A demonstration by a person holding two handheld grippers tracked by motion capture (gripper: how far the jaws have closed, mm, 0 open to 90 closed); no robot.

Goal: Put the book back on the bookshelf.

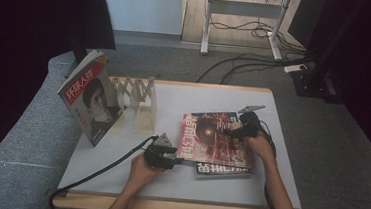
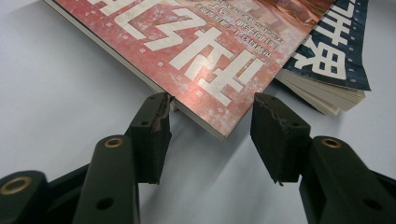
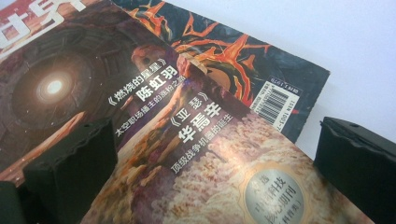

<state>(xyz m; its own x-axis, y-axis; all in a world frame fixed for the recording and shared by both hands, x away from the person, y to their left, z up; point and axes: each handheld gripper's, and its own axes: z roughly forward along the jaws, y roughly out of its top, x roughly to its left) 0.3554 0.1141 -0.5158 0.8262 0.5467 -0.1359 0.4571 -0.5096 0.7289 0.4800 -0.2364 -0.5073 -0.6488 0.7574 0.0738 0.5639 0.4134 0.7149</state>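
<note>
A wooden rack (image 1: 136, 98) near the table's (image 1: 177, 181) far-left corner holds one upright magazine (image 1: 89, 99). Near the front edge, the open left gripper (image 1: 169, 158) straddles the red magazine's (image 1: 211, 136) corner; the open right gripper (image 1: 231, 132) hovers above it.

— What's holding it all up?

— A pale grey rectangular table (image 1: 177, 181) with a light wooden edge.

— And lying on it?

— At the right, a dark-covered magazine (image 1: 221, 171) flat on the top, under a red one. At the far left, a pale wooden accordion-style rack (image 1: 141, 103) with a portrait-cover magazine (image 1: 89, 102) leaning on it.
</note>
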